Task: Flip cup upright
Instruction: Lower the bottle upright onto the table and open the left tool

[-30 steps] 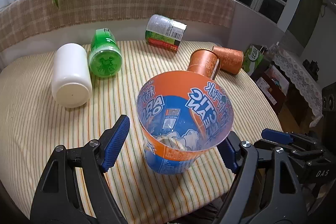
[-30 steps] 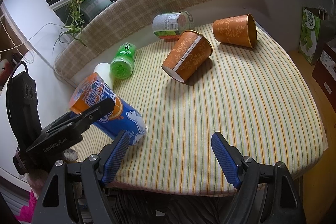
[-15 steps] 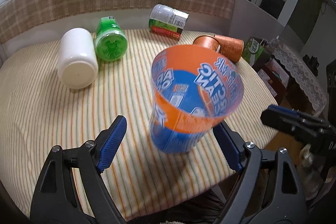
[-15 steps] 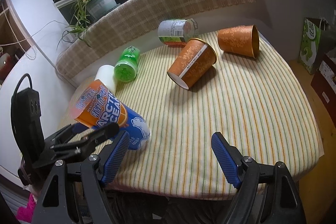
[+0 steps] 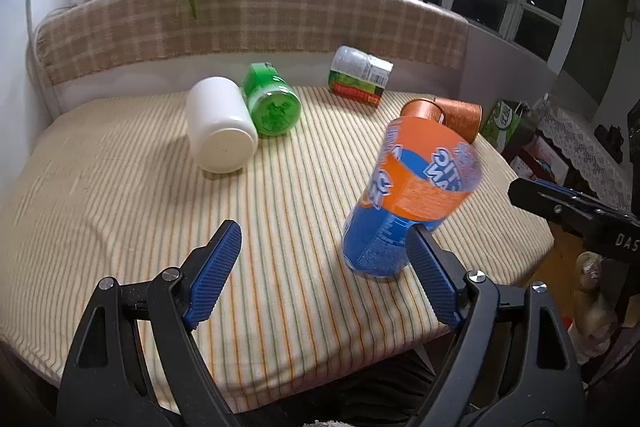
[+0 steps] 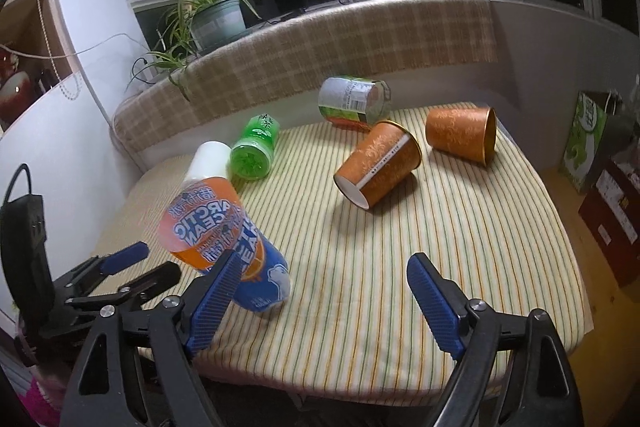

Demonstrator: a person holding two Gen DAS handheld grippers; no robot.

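Note:
The orange and blue Arctic Ocean cup (image 5: pixel 408 199) stands mouth up and tilted near the table's front edge, blurred; it also shows in the right wrist view (image 6: pixel 224 239). My left gripper (image 5: pixel 324 267) is open and empty, its right finger (image 5: pixel 432 279) just in front of the cup's base. My right gripper (image 6: pixel 320 299) is open and empty over the front of the table, its left finger (image 6: pixel 212 299) in front of the cup. Two orange paper cups (image 6: pixel 380 167) (image 6: pixel 460 139) lie on their sides further back.
A white jar (image 5: pixel 220 123), a green bottle (image 5: pixel 272 99) and a labelled can (image 5: pixel 360 75) lie on their sides on the striped tablecloth (image 5: pixel 120 167). A plaid-covered ledge (image 5: pixel 248 15) with a potted plant (image 6: pixel 212 15) bounds the back. Boxes (image 6: pixel 592 143) stand right of the table.
The cup has left my left gripper's jaws and now stands tilted on the table. My left gripper has drawn back and to the left. My right gripper has risen slightly.

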